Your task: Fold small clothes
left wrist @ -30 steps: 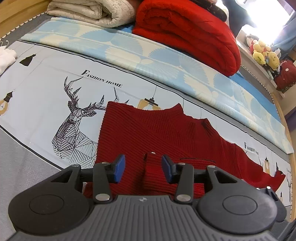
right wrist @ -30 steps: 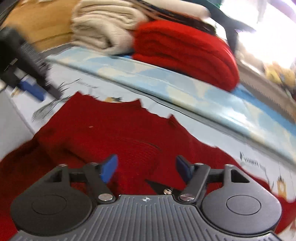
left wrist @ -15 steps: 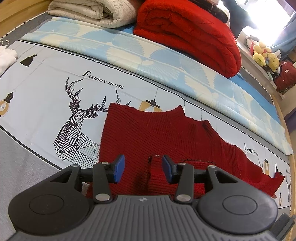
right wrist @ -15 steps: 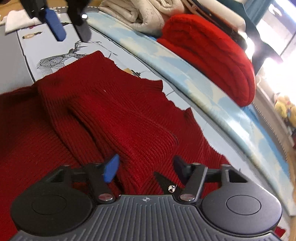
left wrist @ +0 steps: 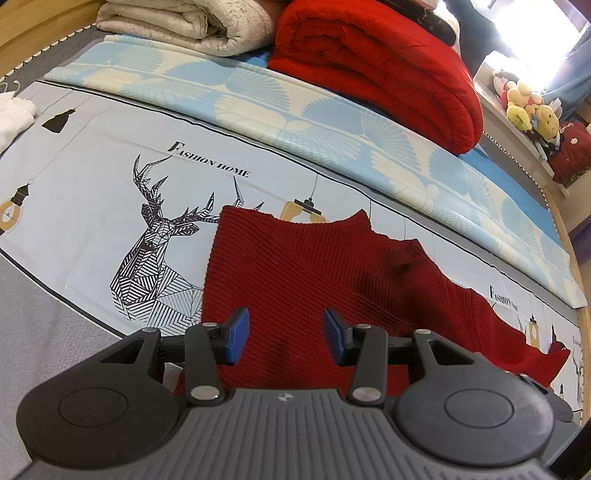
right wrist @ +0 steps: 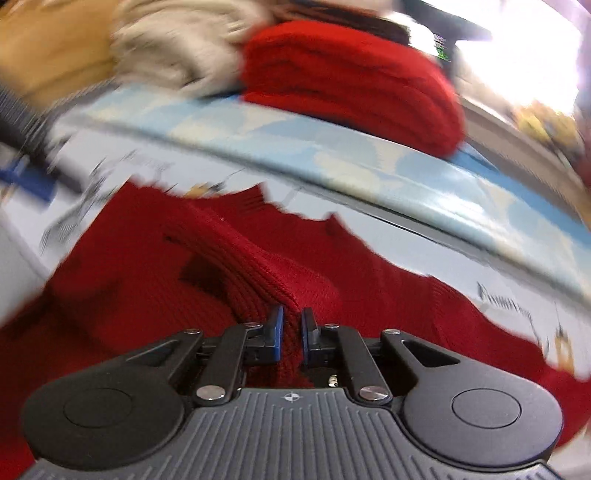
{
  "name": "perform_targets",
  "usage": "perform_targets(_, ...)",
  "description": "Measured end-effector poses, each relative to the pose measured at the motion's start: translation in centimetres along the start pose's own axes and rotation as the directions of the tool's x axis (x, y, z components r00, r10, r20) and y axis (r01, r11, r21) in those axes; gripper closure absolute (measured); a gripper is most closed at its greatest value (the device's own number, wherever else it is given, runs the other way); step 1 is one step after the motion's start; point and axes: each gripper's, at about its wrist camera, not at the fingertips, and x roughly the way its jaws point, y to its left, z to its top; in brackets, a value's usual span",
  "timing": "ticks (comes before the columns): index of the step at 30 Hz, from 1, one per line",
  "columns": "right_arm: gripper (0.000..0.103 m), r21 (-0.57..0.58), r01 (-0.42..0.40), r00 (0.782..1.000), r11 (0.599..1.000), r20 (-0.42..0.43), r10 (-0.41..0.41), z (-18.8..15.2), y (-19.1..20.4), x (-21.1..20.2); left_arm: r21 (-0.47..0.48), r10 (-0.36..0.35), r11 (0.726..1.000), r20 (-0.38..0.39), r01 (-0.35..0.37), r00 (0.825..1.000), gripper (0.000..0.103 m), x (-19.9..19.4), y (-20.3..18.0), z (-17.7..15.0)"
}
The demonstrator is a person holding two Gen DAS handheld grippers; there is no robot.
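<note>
The dark red knit sweater [left wrist: 303, 273] lies spread on the bed sheet [left wrist: 92, 177] printed with a stag, its sleeve trailing off to the right. Behind it sit a folded red blanket [left wrist: 376, 62] and a cream quilt [left wrist: 184, 26]. My left tongs [left wrist: 284, 334] tilt down over the sweater's near edge, jaws partly apart, pinching nothing. My right tongs [right wrist: 291, 332] have just been closing and now clamp a raised ridge of the sweater's ribbed fabric between the blue pads [right wrist: 276, 332].
</note>
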Motion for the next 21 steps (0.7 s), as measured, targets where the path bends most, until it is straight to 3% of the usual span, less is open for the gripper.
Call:
perform_targets(2,0.103,0.145,0.062,0.998,0.988,-0.023,-0.06,-0.1,-1.9,0.2,0.001,0.001,1.0,0.0,-0.001,1.0,0.054,0.0,0.0,0.0)
perform_targets(5,0.1,0.35,0.164,0.982,0.922,-0.148,-0.119,-1.4,-5.2,1.5,0.002,0.002,1.0,-0.001,-0.002,1.0,0.054,0.0,-0.1,0.0)
perform_targets(7,0.098,0.491,0.174,0.965,0.854,-0.257,-0.049,-3.0,-7.5,2.9,0.003,0.002,1.0,-0.001,-0.002,1.0,0.054,0.1,-0.1,0.0)
perform_targets(8,0.098,0.54,0.173,0.96,0.824,-0.279,-0.018,-3.6,-8.2,3.2,0.002,0.003,1.0,-0.002,-0.003,1.0,0.053,0.1,-0.1,0.0)
perform_targets(10,0.087,0.633,0.147,0.958,0.76,-0.283,0.051,-4.7,-9.1,3.7,-0.001,0.005,1.0,-0.002,-0.005,1.0,0.052,0.2,-0.2,0.0)
perform_targets(11,0.073,0.66,0.137,0.958,0.739,-0.277,0.07,-4.9,-9.3,3.8,0.0,0.005,1.0,-0.002,-0.005,1.0,0.052,0.2,-0.2,0.0)
perform_targets(12,0.065,0.679,0.131,0.961,0.723,-0.266,0.076,-5.0,-9.3,3.7,0.001,0.004,1.0,-0.002,-0.004,1.0,0.052,0.2,-0.3,0.0)
perform_targets(18,0.061,0.72,0.106,0.969,0.686,-0.229,0.091,-4.4,-9.4,3.0,-0.001,0.005,1.0,-0.001,-0.005,1.0,0.051,0.3,-0.1,0.1)
perform_targets(21,0.061,0.763,0.136,0.964,0.631,-0.249,0.093,-4.9,-10.0,2.4,-0.01,0.005,1.0,0.004,-0.005,1.0,0.05,0.2,0.1,0.3)
